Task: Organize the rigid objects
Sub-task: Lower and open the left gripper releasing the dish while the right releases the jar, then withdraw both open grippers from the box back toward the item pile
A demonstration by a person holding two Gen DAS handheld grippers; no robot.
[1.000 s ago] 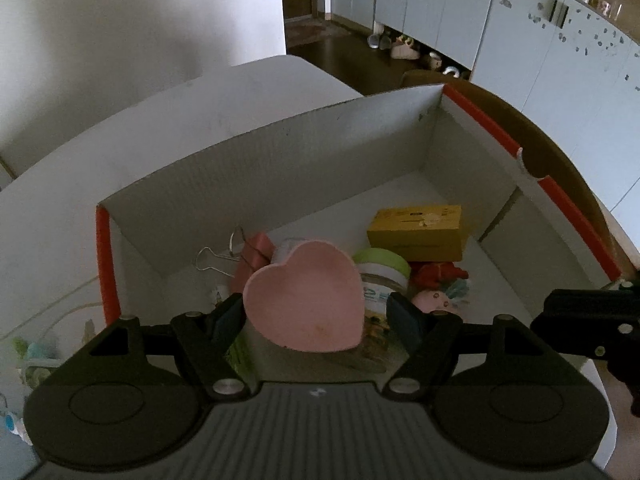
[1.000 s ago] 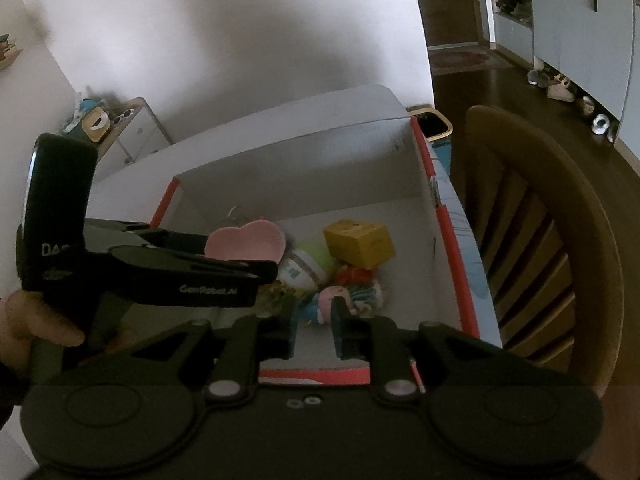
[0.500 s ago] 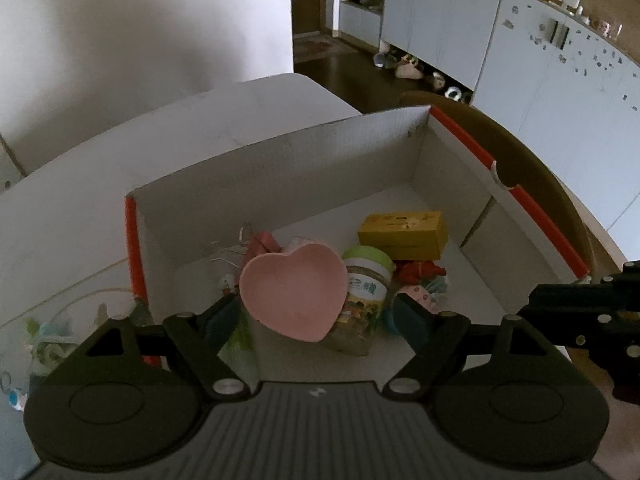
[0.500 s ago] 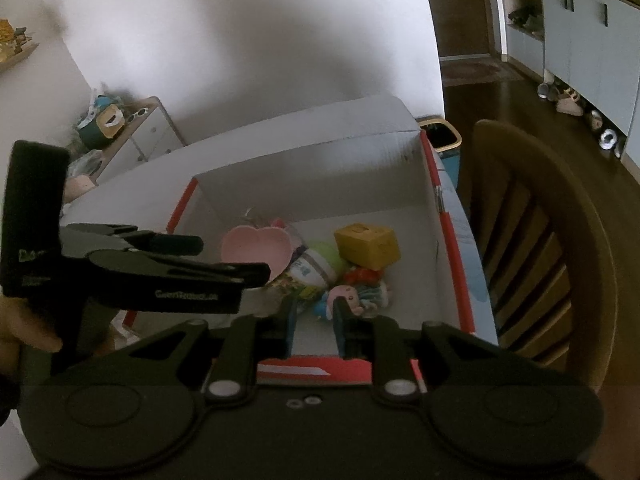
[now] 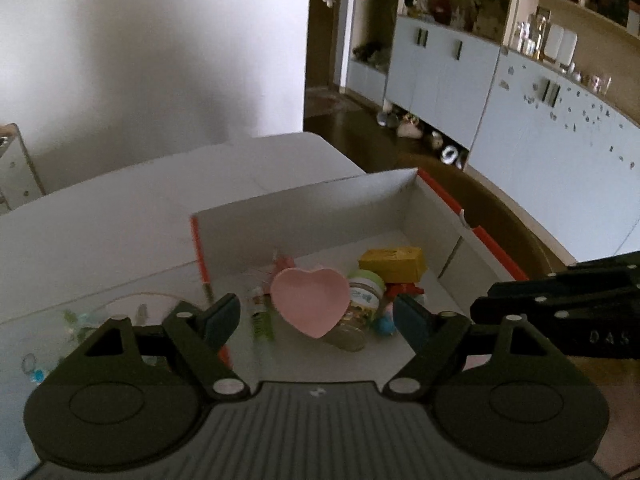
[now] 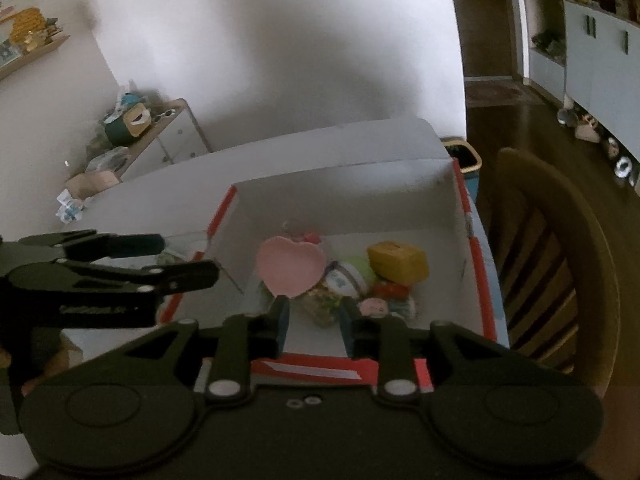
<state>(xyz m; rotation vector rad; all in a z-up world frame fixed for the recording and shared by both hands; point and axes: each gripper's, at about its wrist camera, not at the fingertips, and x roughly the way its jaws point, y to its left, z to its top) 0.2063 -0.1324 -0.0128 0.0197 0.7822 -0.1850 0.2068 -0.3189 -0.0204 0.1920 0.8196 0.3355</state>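
A white cardboard box with red edges holds a pink heart-shaped dish, a jar with a green lid, a yellow carton and small toys. My left gripper hangs open above the box's near left corner, nothing between its pads. In the right wrist view the dish leans on the jar beside the carton. My right gripper hovers over the box's near edge. Its jaws are opening with a narrow gap and nothing between them.
The box sits on a white table with small trinkets to its left. A wooden chair stands close on the right. A low cabinet with clutter is by the wall. Pale cupboards line the far room.
The left gripper has pulled back and up from the box, leaving the heart dish lying inside against the jar. The right gripper's jaws have widened a little and it has risen slightly.
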